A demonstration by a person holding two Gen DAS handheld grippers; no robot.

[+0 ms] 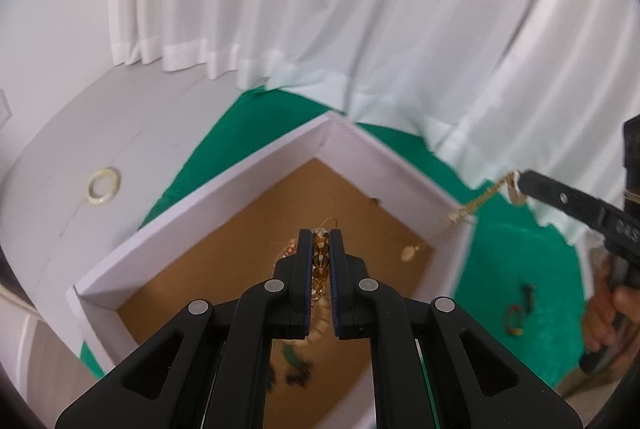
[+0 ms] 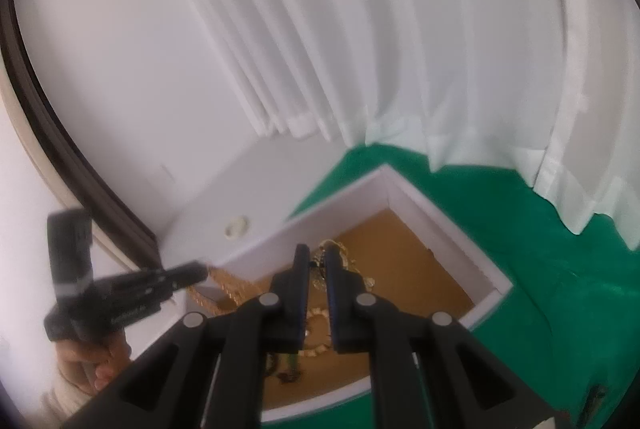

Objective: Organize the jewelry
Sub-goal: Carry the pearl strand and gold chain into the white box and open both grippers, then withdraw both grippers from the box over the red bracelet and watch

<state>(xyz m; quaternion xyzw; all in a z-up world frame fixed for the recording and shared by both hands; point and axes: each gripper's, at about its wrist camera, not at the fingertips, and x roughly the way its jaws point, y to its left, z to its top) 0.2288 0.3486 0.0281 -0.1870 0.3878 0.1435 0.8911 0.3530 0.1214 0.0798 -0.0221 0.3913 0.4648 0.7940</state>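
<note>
- The left tool is clamped on an amber bead strand, held over the open white box with its brown floor.
- The right tool is closed on a gold chain; in the left wrist view the chain runs from its tip down over the box wall, with a small pendant hanging inside.
- Both pieces are thus held above the box, which sits on a green cloth on the tabletop.
- More jewelry is seen on the box floor, blurred; small coloured pieces lie on the cloth outside it.
- A pale ring lies on the grey surface beside the cloth, well apart from the box.
- The strand is judged light and limp: it will swing and drape, and the smooth round beads may slip between the pads. A hold across several beads, as now, is favoured.
- The chain is judged thin, light and prone to snagging on the wall or tangling with the pieces below; it is best taken near one end and lowered slowly.
</note>
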